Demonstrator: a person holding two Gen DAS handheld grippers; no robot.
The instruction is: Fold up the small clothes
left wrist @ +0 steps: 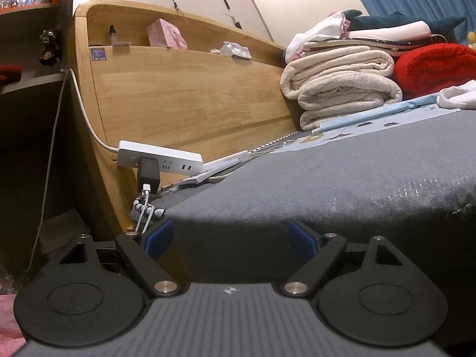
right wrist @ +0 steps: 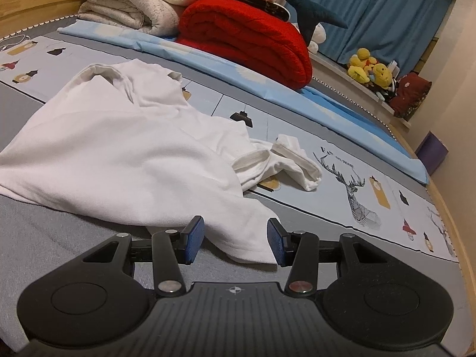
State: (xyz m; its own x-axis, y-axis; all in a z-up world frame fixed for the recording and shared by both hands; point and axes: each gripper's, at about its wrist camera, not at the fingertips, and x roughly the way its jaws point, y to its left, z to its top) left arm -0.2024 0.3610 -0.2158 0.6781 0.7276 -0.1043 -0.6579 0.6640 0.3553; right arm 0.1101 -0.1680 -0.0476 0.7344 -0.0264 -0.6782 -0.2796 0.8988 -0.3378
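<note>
Left wrist view: the left gripper (left wrist: 230, 236) is hanging wide open and empty at the bed (left wrist: 342, 184) edge, well away from the garment.

Right wrist view: the right gripper (right wrist: 235, 242) is straddling the hem of the crumpled white shirt (right wrist: 125, 154), jaws half open, pads apparently not pressing. Spreading is just beginning; next it needs closing on that hem.

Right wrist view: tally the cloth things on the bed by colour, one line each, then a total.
White: 1, the crumpled shirt lying between the open fingers of the right gripper.
Red: 1, the folded blanket.
Cream: 1, the folded blanket beside the red one.
Total: 3. More folded pieces lie on top, too hidden to count.
</note>
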